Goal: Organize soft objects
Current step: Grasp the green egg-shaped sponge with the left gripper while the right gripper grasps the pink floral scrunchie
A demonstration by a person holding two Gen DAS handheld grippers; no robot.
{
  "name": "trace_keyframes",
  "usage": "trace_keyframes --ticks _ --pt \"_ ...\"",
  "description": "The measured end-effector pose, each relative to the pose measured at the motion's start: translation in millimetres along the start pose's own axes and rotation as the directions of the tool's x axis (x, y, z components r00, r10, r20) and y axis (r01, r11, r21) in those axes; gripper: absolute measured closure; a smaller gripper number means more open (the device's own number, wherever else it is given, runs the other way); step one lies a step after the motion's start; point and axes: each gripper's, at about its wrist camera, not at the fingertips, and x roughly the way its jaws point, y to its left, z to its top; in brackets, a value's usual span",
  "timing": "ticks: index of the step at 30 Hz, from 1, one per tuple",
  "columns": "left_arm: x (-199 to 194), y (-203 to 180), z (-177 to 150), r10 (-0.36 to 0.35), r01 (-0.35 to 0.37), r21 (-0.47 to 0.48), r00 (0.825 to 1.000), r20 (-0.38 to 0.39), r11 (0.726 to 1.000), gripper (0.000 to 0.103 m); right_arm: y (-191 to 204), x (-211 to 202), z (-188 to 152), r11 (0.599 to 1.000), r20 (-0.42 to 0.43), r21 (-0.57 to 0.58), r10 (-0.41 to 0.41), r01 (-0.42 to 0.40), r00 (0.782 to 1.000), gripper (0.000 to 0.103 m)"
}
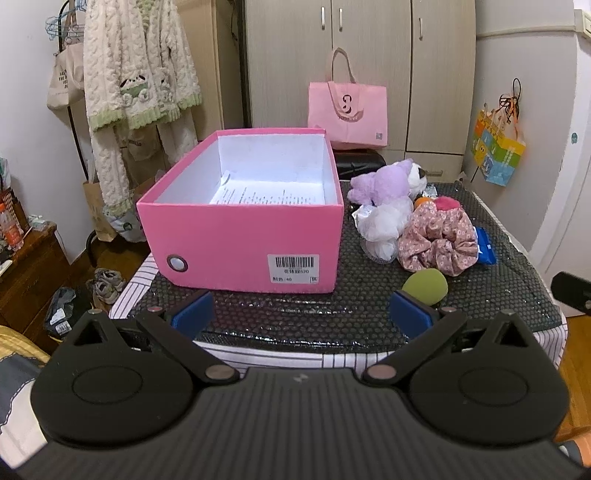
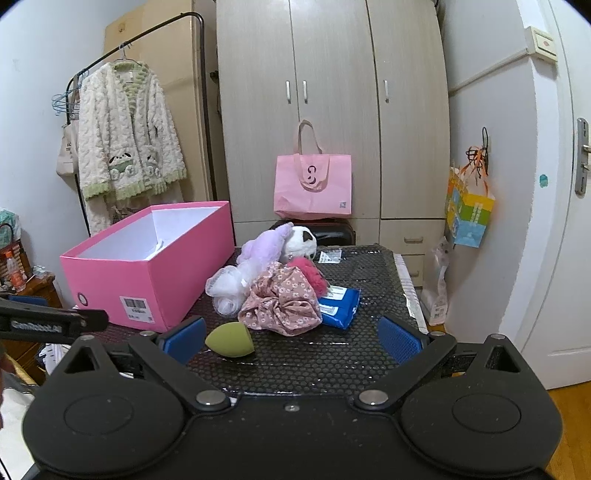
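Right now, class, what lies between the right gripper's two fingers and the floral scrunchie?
In the right wrist view, only bare black mesh mat lies between the right gripper and the floral scrunchie; the green sponge sits left.

A pale wood-grain wardrobe (image 2: pixel 332 110) with metal handles lines the back wall, a pink tote bag (image 2: pixel 313 186) propped against its doors. To the left, a cream fleece robe with green trim (image 2: pixel 127 136) hangs on a black clothes rail (image 2: pixel 147 29). A colourful paper gift bag (image 2: pixel 468 210) hangs on the white wall at right.
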Motion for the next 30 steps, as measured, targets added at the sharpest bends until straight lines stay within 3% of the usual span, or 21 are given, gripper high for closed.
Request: trace_keyframes --ticks 5,10,19,25,30 --pt "3 -3 3 0.005 -0.005 0.004 1.000 0.014 1.000 0.000 -10 4 1 0.997 0.059 0.030 0.065 -0.067 0.996 0.002" --pt "12 -12 0 -0.068 0.066 0.025 0.995 0.073 0.997 0.000 -26 9 7 0.983 0.173 0.061 0.163 -0.176 0.971 0.002" --pt "54 -50 -3 -0.224 0.221 0.079 0.974 0.040 0.972 0.000 -31 70 14 0.982 0.029 0.015 0.190 -0.190 0.981 0.002" --pt "93 -72 -14 -0.294 0.292 0.106 0.956 -0.003 0.950 0.002 -38 113 17 0.965 -0.079 0.053 0.260 -0.257 0.962 0.002" --pt "113 -83 -18 -0.299 0.294 0.146 0.954 0.017 0.945 0.004 -43 147 20 0.954 -0.147 0.091 0.296 -0.285 0.944 0.002"
